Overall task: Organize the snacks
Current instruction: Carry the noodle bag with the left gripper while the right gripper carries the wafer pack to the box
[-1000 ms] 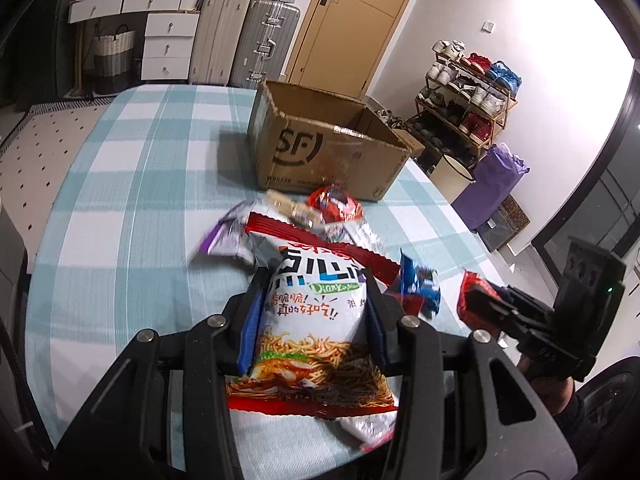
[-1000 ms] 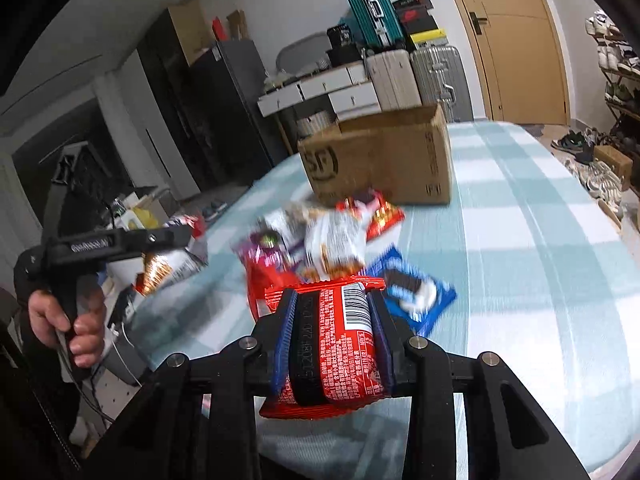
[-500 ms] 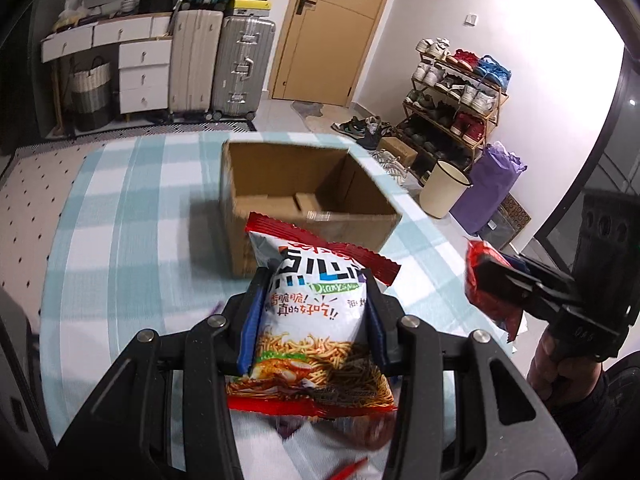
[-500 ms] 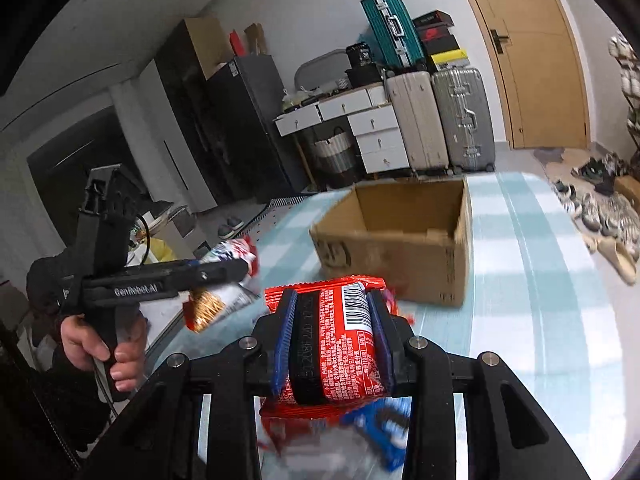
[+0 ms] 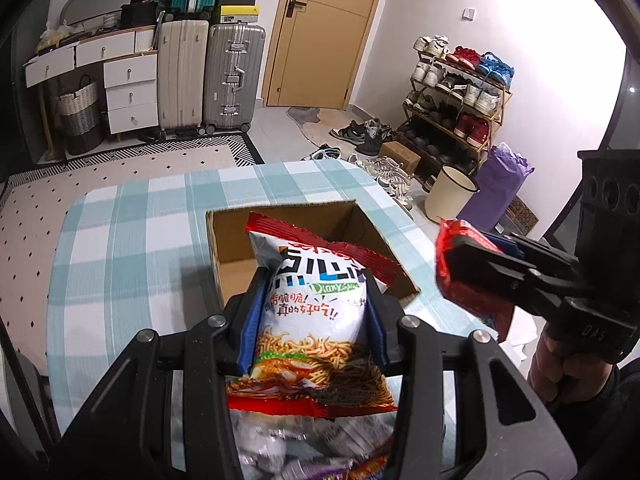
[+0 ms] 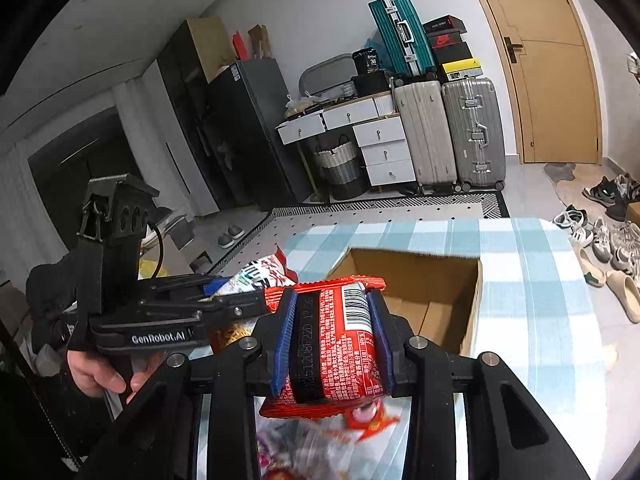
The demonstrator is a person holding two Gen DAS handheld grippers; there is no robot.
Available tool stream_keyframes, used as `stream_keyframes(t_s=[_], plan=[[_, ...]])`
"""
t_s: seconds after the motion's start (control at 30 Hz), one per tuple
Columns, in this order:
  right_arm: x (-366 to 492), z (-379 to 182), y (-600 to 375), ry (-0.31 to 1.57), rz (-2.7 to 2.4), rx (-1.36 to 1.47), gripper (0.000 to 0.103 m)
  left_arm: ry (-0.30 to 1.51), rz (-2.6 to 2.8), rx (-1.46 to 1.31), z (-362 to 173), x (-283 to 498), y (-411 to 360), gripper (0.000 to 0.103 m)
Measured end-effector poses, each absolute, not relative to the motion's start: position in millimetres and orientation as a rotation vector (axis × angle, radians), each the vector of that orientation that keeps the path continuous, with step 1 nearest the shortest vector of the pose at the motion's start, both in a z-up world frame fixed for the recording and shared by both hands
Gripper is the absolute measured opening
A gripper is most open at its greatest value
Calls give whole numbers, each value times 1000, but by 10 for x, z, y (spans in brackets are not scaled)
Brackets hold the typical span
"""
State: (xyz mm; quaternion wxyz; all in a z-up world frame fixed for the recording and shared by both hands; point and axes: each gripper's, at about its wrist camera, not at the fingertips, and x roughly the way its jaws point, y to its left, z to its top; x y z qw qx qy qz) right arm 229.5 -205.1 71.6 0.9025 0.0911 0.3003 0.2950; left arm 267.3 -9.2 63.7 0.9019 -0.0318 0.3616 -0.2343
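Observation:
My left gripper (image 5: pixel 314 320) is shut on a white and red noodle-snack bag (image 5: pixel 316 312) and holds it in the air over the near edge of the open cardboard box (image 5: pixel 236 240). My right gripper (image 6: pixel 331 344) is shut on a red snack packet (image 6: pixel 332 344), held just short of the box (image 6: pixel 424 280). The right gripper with its red packet shows at the right of the left wrist view (image 5: pixel 472 276). The left gripper with its bag shows at the left of the right wrist view (image 6: pixel 256 280). The box looks empty inside.
The box stands on a table with a blue and white checked cloth (image 5: pixel 132 240). Several loose snack packets lie below the grippers (image 6: pixel 320 444). Beyond the table are suitcases (image 5: pixel 236 80), drawers, a shoe rack (image 5: pixel 456 96) and a bin (image 5: pixel 450 196).
Both grippers have risen from the snack pile and moved forward to the box, each still holding its packet. The box opening has come into view from above.

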Motion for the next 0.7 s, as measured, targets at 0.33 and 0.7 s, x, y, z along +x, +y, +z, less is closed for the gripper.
stream_keyframes(t_s=[0.33, 0.7], plan=[[3054, 433, -1982, 678, 594, 189, 35, 770, -461, -41, 525, 3378, -279, 40], [3447, -78, -1992, 764, 549, 182, 35, 850, -432, -79, -27, 3838, -332, 40]])
